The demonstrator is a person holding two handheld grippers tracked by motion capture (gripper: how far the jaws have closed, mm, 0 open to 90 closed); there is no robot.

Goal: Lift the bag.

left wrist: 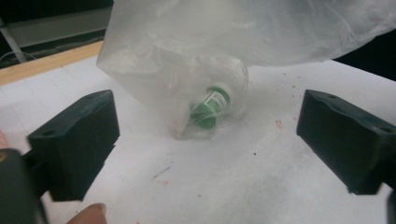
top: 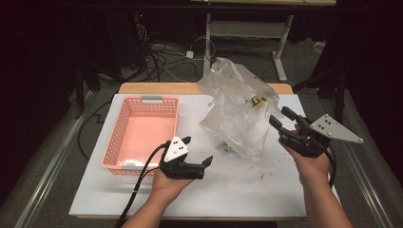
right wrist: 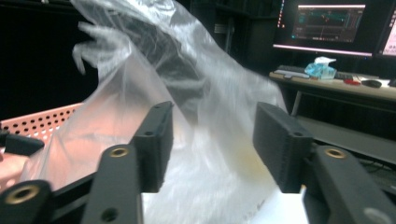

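Left gripper [top: 199, 152] low over table [top: 237, 190], jaws spread wide, holding nothing; green bottle [left wrist: 210, 108] straight ahead inside clear plastic bag [top: 240, 109]. Right gripper [top: 284, 118] jaws parted, empty, bag just ahead of them. Pink basket [top: 142, 130] sits beside left gripper.

1. Clear plastic bag [top: 236, 107], crumpled and translucent, stands puffed up on the white tabletop [top: 237, 190], just right of centre.
2. Small green bottle [left wrist: 210, 108] with a white label lies on its side inside the bag's bottom corner.
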